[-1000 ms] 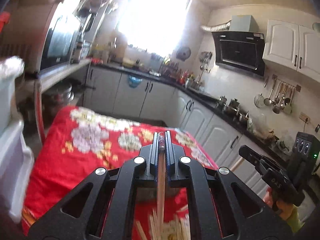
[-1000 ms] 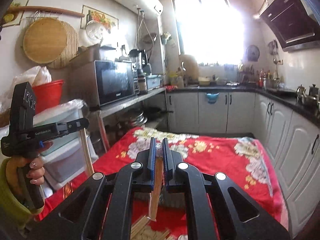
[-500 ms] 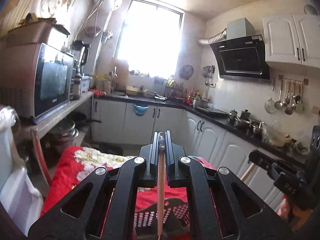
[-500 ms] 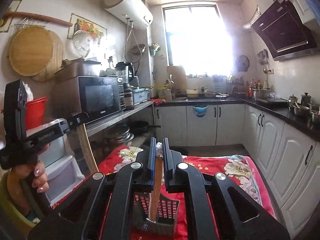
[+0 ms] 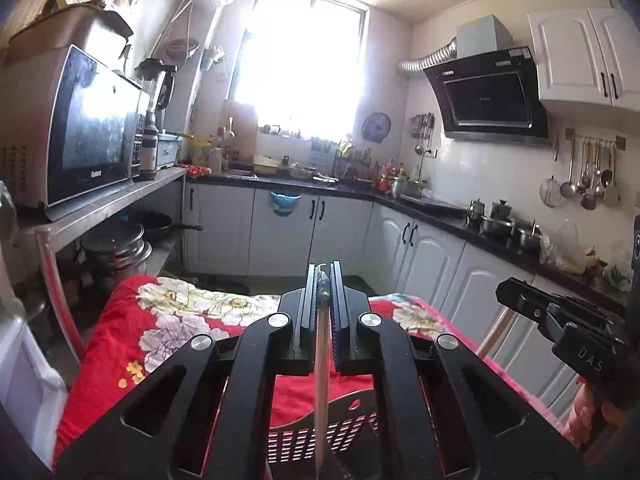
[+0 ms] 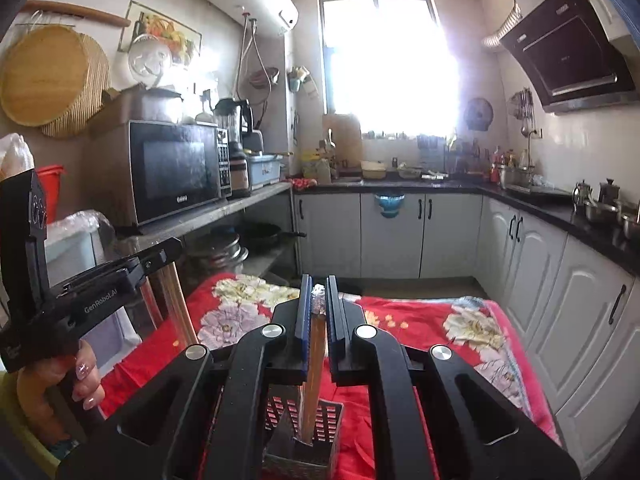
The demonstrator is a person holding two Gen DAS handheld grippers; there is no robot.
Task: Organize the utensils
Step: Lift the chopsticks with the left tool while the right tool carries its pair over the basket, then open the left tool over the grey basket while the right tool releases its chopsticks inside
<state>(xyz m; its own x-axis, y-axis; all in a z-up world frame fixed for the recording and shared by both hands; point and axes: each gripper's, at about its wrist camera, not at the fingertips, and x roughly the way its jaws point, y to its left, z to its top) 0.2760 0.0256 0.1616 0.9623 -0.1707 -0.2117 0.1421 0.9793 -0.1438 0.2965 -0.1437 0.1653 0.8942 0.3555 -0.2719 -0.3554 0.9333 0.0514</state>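
My left gripper point(image 5: 323, 280) is shut on a pair of wrapped wooden chopsticks point(image 5: 321, 380) that hang down toward a dark perforated utensil holder point(image 5: 320, 428) on the red floral tablecloth. My right gripper point(image 6: 318, 292) is shut on another pair of wooden chopsticks point(image 6: 313, 376) whose lower end reaches into the utensil holder point(image 6: 320, 424). The left gripper also shows in the right wrist view point(image 6: 160, 254) with its chopsticks point(image 6: 176, 300). The right gripper shows in the left wrist view point(image 5: 508, 286) at the right.
The table with the red floral cloth point(image 5: 168, 320) stands in a narrow kitchen. A microwave point(image 6: 176, 168) sits on a shelf to the left. White cabinets point(image 6: 560, 280) and a dark counter run along the right and the back. A plastic bin point(image 6: 80, 240) stands at the left.
Both grippers have lifted and tilted up with their chopsticks. The pile of chopsticks on the table has left view, and the utensil holder now lies under both grippers.
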